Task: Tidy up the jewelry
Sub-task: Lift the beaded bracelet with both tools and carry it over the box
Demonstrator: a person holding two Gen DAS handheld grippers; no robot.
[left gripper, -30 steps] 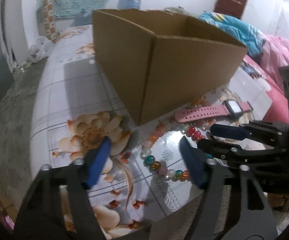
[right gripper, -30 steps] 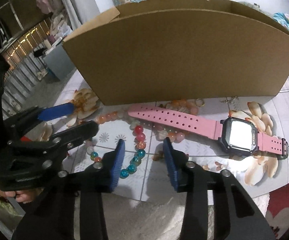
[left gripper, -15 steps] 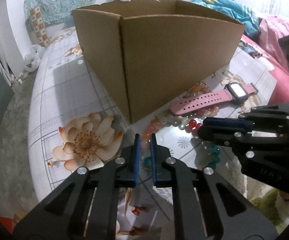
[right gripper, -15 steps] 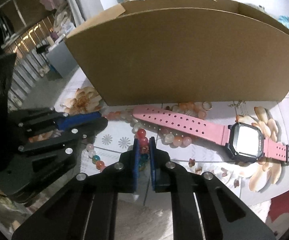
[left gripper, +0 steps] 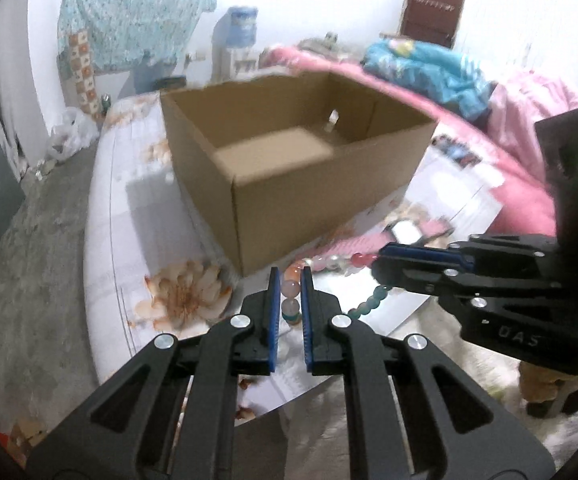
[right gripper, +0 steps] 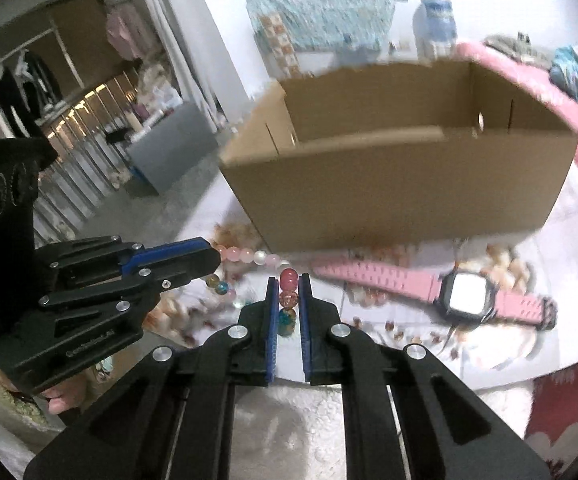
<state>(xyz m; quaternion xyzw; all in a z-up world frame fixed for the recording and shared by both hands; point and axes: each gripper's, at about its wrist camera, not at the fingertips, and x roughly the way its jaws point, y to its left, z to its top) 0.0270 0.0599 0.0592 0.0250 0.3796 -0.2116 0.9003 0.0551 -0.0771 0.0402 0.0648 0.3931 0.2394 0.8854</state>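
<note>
A string of coloured glass beads, the bead necklace [left gripper: 291, 298], hangs lifted between both grippers above the flowered table. My left gripper [left gripper: 287, 276] is shut on its pale pink and teal beads. My right gripper [right gripper: 287, 282] is shut on its red, speckled and blue beads [right gripper: 289, 300]. In the left wrist view the right gripper [left gripper: 385, 258] reaches in from the right with beads trailing below it. An open, empty cardboard box [left gripper: 289, 160] stands just behind. A pink-strapped watch [right gripper: 441, 288] lies flat on the table in front of the box.
The white table with flower prints [left gripper: 137, 216] ends in a rounded edge on the left, above a grey floor [left gripper: 33, 272]. Pink and blue bedding [left gripper: 469, 80] lies behind the box. A small ring or chain piece [right gripper: 463, 244] rests at the box's foot.
Both grippers closed on the bead necklace and rose with it. The box's inside has come into view, and the watch stays on the table.
</note>
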